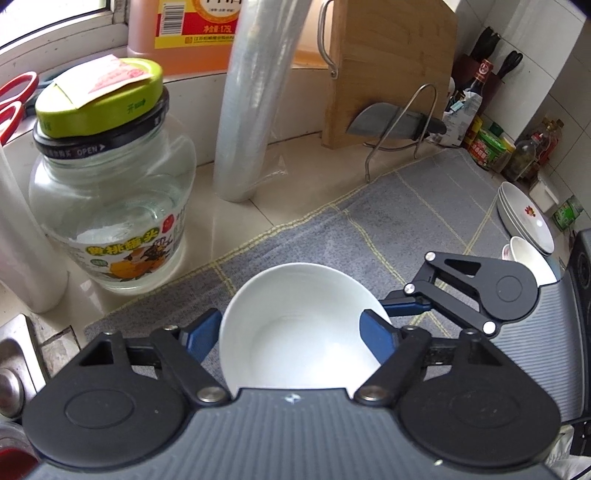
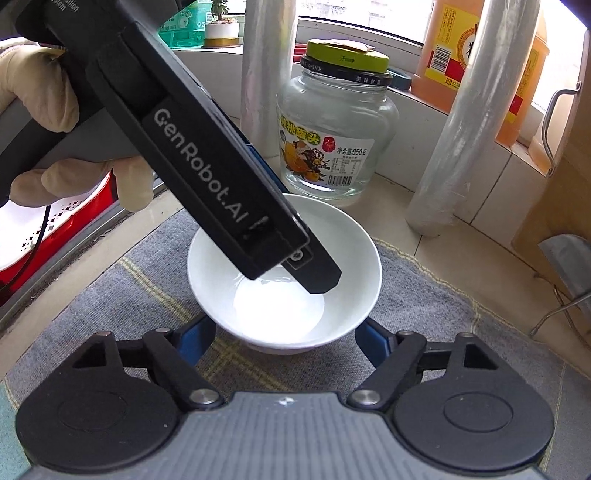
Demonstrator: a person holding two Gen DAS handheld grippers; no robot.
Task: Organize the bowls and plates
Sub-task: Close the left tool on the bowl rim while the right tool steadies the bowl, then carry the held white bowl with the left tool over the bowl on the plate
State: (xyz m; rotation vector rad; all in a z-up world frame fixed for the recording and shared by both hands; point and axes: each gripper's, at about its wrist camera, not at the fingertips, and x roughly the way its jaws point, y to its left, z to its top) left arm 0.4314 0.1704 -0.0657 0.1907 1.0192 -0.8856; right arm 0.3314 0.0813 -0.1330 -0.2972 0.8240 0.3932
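Observation:
A plain white bowl [image 1: 295, 302] stands on the grey checked mat [image 1: 399, 206], and both grippers are on it. In the left wrist view my left gripper [image 1: 290, 332] has its blue pads [image 1: 201, 332] against the bowl's two sides. In the right wrist view my right gripper [image 2: 284, 334] clasps the same bowl [image 2: 284, 306] low on its wall, near the foot. The left gripper [image 2: 317, 277] reaches in from the upper left, held by a gloved hand [image 2: 33, 88]. At the far right wait stacked white plates [image 1: 524, 218] and a small white bowl [image 1: 532, 258].
Behind the bowl stand a glass jar with a green lid [image 1: 110, 206], two cling-film rolls [image 1: 251, 122], an orange oil bottle [image 1: 192, 33], and a wooden cutting board [image 1: 388, 74] with a cleaver [image 1: 384, 123] in a wire rack. Sink edge [image 1: 14, 369] lies left; condiment bottles [image 1: 491, 147] back right.

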